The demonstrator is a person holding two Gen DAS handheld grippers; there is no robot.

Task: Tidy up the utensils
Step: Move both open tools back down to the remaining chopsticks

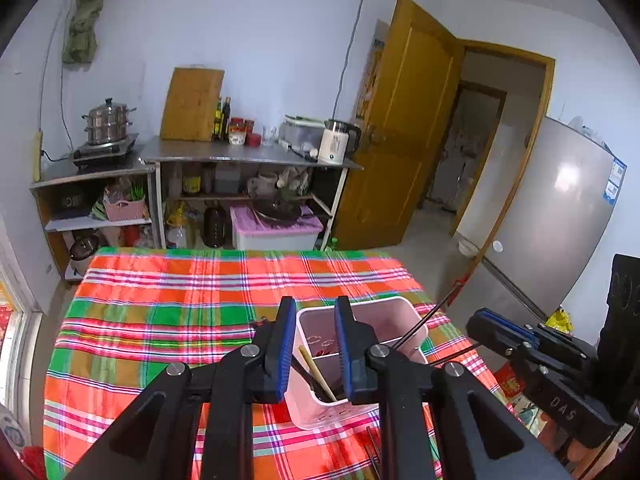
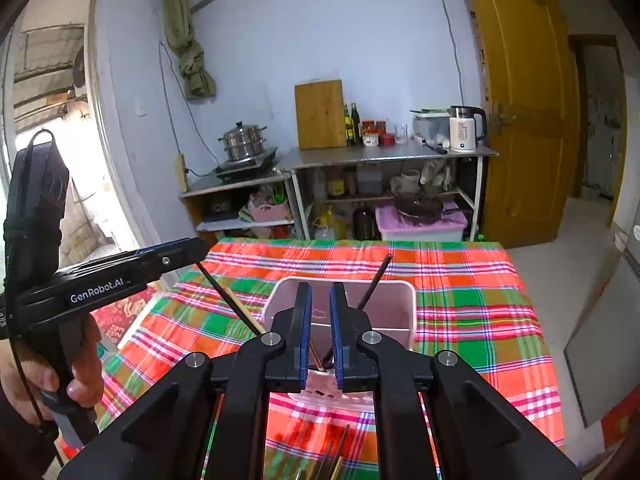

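Observation:
A pink two-compartment utensil holder (image 1: 404,312) (image 2: 396,300) stands on the plaid tablecloth. Chopsticks (image 1: 318,372) lean in its near compartment. My left gripper (image 1: 314,344) is open, hovering over the holder, with the chopsticks seen between its fingers. My right gripper (image 2: 320,336) is slightly open above the holder's near compartment; chopstick ends (image 2: 318,358) show in the narrow gap between its fingers. A dark chopstick (image 2: 374,280) rises past the right finger. The right gripper also shows in the left wrist view (image 1: 504,332), with dark chopsticks (image 1: 430,318) sticking out from it.
More chopsticks (image 2: 332,460) (image 1: 373,454) lie on the cloth (image 1: 160,320) in front of the holder. Beyond the table are kitchen shelves with a steamer pot (image 1: 108,122), cutting board (image 1: 192,104) and kettle (image 1: 338,142), an open wooden door (image 1: 400,128), and a fridge (image 1: 560,208) at right.

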